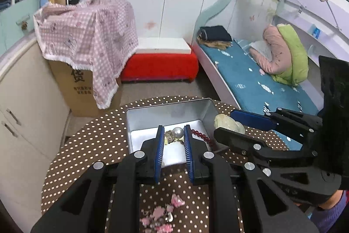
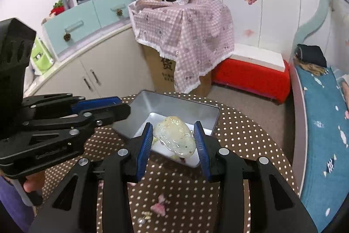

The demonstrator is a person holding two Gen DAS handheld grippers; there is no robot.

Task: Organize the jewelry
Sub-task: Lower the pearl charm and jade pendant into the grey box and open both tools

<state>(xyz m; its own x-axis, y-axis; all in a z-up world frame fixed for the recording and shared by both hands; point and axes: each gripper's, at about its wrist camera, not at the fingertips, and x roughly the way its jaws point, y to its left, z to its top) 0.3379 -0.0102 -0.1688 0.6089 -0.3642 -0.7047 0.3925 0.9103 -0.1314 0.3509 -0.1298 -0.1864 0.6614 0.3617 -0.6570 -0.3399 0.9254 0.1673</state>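
Showing both claws above the tin (image 1: 152,121) at lower centre of each view, each carrying one piece. Left claw (image 1: 173,131) clenched on a pearl brooch (image 1: 177,132), pinched between the blue pads (image 1: 158,152) and held over the tin's floor. Right claw (image 2: 173,131) grasping a pale carved stone (image 2: 175,137) between its tips, likewise over the tin; same stone seen at right of centre in the left view (image 1: 226,122), just past the tin's right wall.

Progress, judged from the layout: partly done. Already in the tin: red beads (image 1: 200,134) along the right wall, plus some small pale pieces under the stone, too hidden to name. Left to do: release of the two held pieces into the tin, then collection of the pink pieces (image 1: 157,215) scattered on the dotted table (image 1: 87,145) at bottom centre, with a small metallic bit among them. Same scatter visible at bottom centre of the right view (image 2: 160,204), lying below and behind both claws, well apart from the tin. No lid in sight, so closing cannot be judged.
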